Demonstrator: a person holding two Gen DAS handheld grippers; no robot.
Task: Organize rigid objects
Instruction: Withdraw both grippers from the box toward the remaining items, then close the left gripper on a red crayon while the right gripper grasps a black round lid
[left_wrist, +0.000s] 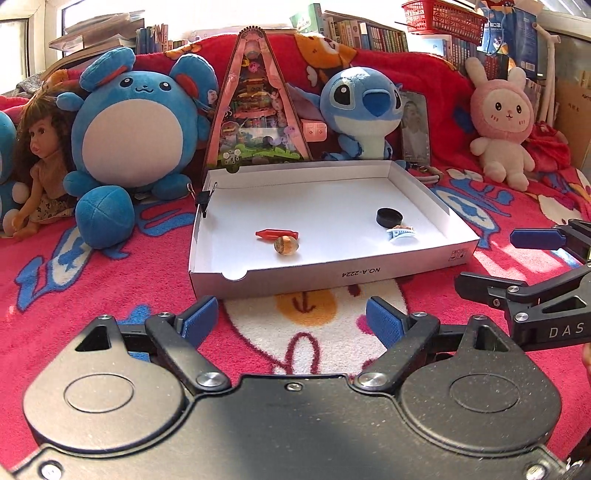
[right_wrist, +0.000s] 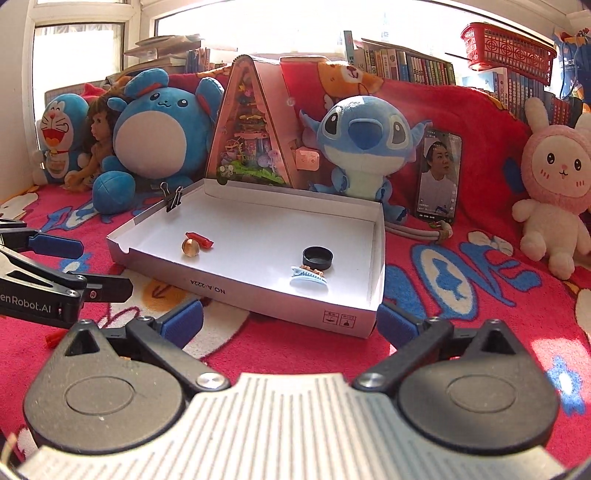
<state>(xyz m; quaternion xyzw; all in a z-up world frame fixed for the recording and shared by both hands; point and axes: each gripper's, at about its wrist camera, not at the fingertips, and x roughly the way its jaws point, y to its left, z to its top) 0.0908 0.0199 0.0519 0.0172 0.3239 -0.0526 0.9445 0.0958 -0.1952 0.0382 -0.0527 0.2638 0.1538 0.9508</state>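
A shallow white cardboard box (left_wrist: 328, 275) (right_wrist: 236, 291) lies on the red blanket. Inside it, towards the left, a red plastic piece (left_wrist: 277, 233) (right_wrist: 200, 239) lies beside a brown bead (left_wrist: 285, 244) (right_wrist: 191, 246). Towards the right sit a black round lid (left_wrist: 390, 216) (right_wrist: 317, 257) and a pale blue hair clip (left_wrist: 401, 234) (right_wrist: 308, 279). My left gripper (left_wrist: 291, 317) (right_wrist: 81, 264) is open in front of the box, nothing between its fingers. My right gripper (right_wrist: 290, 319) (left_wrist: 506, 262) is open wide near the box's front right corner, also empty.
A black binder clip (left_wrist: 204, 199) (right_wrist: 173, 199) grips the box's left wall. Plush toys, a doll (left_wrist: 40, 162), a pink triangular toy house (left_wrist: 255, 107) and a propped phone (right_wrist: 437, 173) line the back. A small red piece (right_wrist: 51, 338) lies on the blanket at left.
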